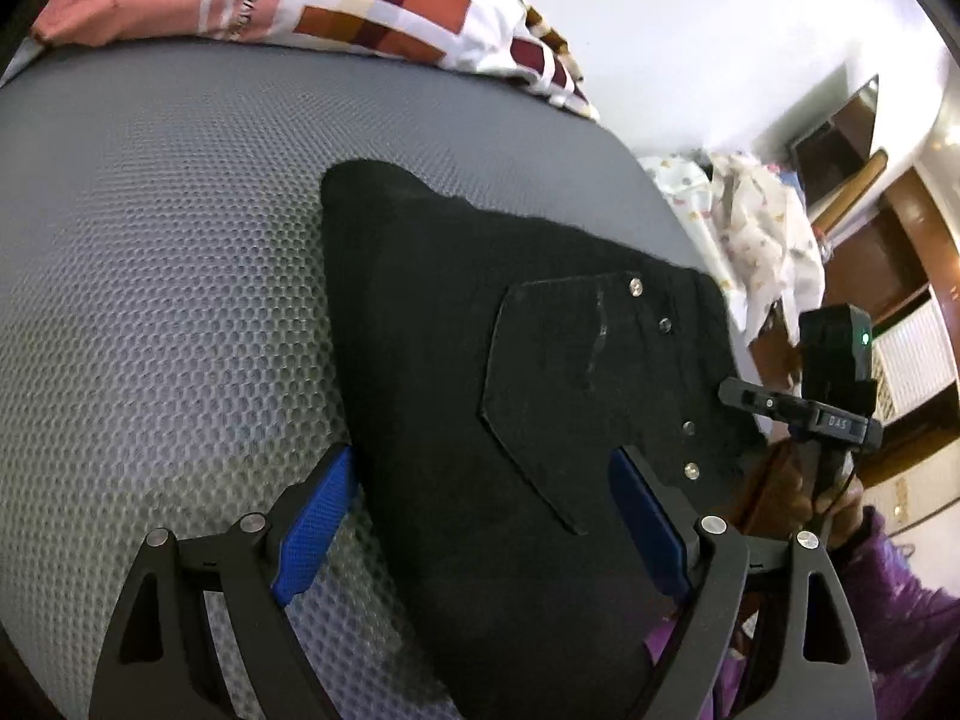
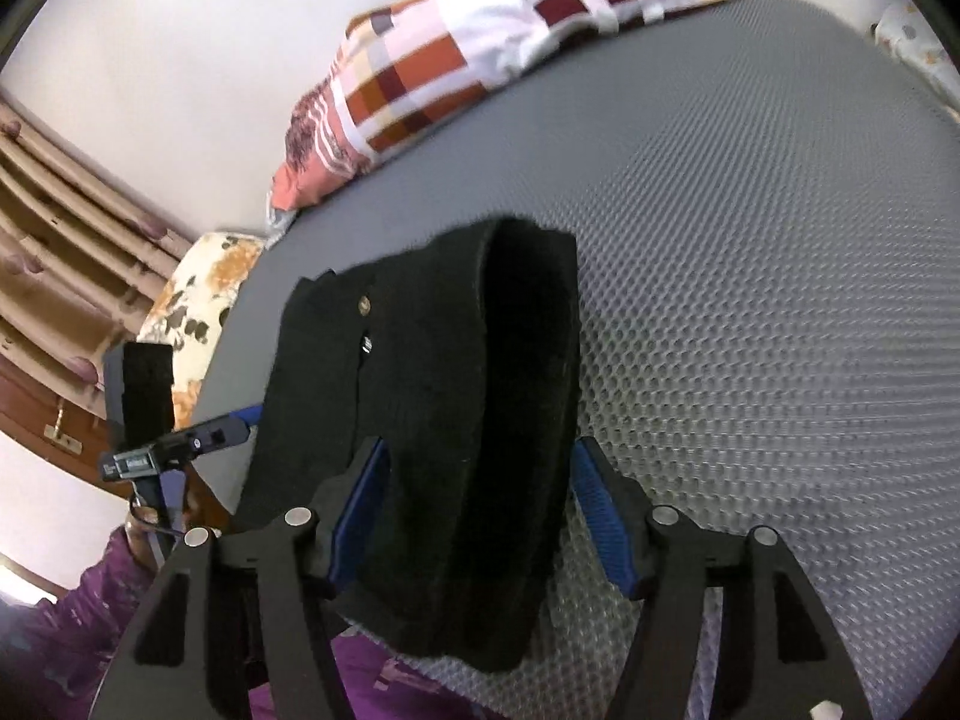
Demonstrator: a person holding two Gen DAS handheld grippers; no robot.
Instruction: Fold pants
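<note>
Your left gripper has its fingers spread wide, the folded black pants lying on the grey mattress between them, while your right gripper stands part open, its fingers either side of the pants' near edge.

Grey mesh mattress. Checked pillow at far edge. Floral cloth heaped right. Brown curtain, wooden cabinet beyond.
</note>
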